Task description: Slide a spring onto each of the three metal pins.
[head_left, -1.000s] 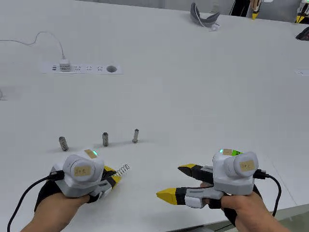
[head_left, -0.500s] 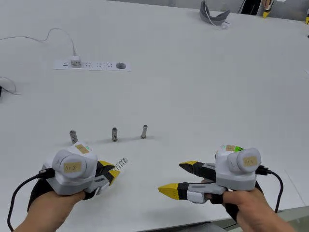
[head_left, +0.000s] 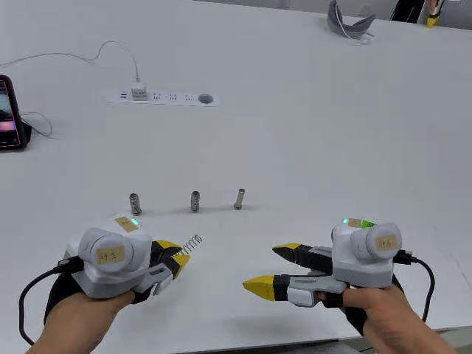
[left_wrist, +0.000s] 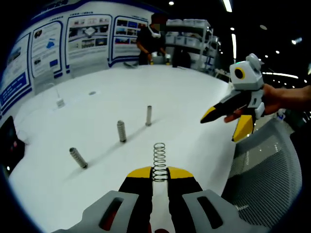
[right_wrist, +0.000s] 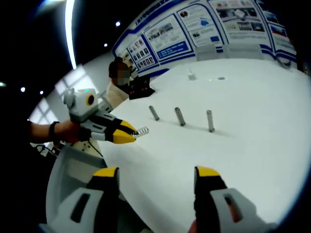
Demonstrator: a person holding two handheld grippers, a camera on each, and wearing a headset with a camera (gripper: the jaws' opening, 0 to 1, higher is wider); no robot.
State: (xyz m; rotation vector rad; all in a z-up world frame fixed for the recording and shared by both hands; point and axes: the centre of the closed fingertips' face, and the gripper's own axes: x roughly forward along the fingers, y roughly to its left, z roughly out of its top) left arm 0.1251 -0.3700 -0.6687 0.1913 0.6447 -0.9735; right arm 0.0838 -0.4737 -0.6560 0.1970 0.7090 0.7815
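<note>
table (head_left: 310, 147): white, carrying a power strip (head_left: 162, 97) far back and a phone (head_left: 7, 110) at the left edge; both are lying well apart from the work.
right gripper (head_left: 262, 269): hovering low over the near table, jaws standing wide, carrying nothing (idling, by the look of it).
left gripper (head_left: 175, 253): jaws pinching narrow on the near end of the spring, tips pointing toward the row of pins.
pins (head_left: 195, 201): three standing upright in a row beyond the grippers. The left two are already wearing springs; the end pin (head_left: 240, 198) on the right is showing bare metal.
spring (left_wrist: 159, 156): sticking out ahead of the left jaws, free end hanging in the air, near the pins but apart from all of them.
step: the third and last spring is being carried toward the end pin (judgement: two of three done).
next move: calling for the left gripper to travel to the end pin, bringing the spring's open end over the pin top with its axis lining up with the pin, then lowering it and letting go.
note: the grip is sitting at one end only, so the free end is likely wobbling; a slow approach is looking wise (the right gripper is free for steadying if needed).
</note>
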